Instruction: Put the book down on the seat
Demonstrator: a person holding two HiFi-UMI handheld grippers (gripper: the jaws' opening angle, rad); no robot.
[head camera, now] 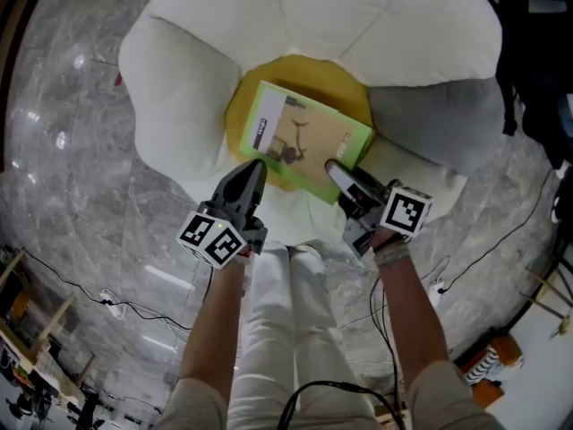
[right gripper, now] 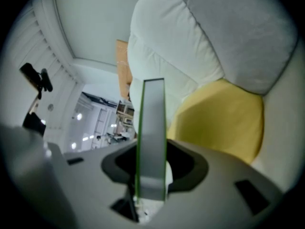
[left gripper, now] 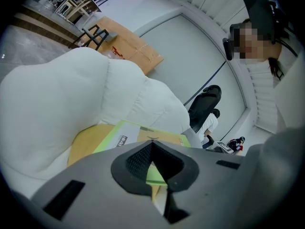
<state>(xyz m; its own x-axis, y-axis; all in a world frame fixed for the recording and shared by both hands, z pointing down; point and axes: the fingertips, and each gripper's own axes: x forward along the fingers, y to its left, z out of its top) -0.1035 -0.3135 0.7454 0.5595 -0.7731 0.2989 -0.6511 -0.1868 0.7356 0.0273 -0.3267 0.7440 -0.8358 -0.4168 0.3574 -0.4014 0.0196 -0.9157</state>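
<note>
A book (head camera: pixel 304 141) with a green border lies tilted over the yellow centre (head camera: pixel 295 70) of a flower-shaped seat with white petals (head camera: pixel 179 88). My left gripper (head camera: pixel 253 168) is at the book's near left corner. In the left gripper view the green corner (left gripper: pixel 155 173) sits in the narrow gap between the jaws of that gripper (left gripper: pixel 153 173), which look shut on it. My right gripper (head camera: pixel 336 170) holds the near right edge. In the right gripper view the book (right gripper: pixel 151 128) stands edge-on, clamped between the jaws of that gripper (right gripper: pixel 150 175), beside the yellow cushion (right gripper: pixel 224 118).
My white-trousered legs (head camera: pixel 286 330) stand just in front of the seat on a grey marble floor (head camera: pixel 72 195). A black bag (head camera: pixel 537 61) hangs at the right, and cables (head camera: pixel 116 303) trail on the floor. A person (left gripper: pixel 267 56), a cardboard box (left gripper: pixel 128 49) and an office chair (left gripper: pixel 205 104) stand beyond.
</note>
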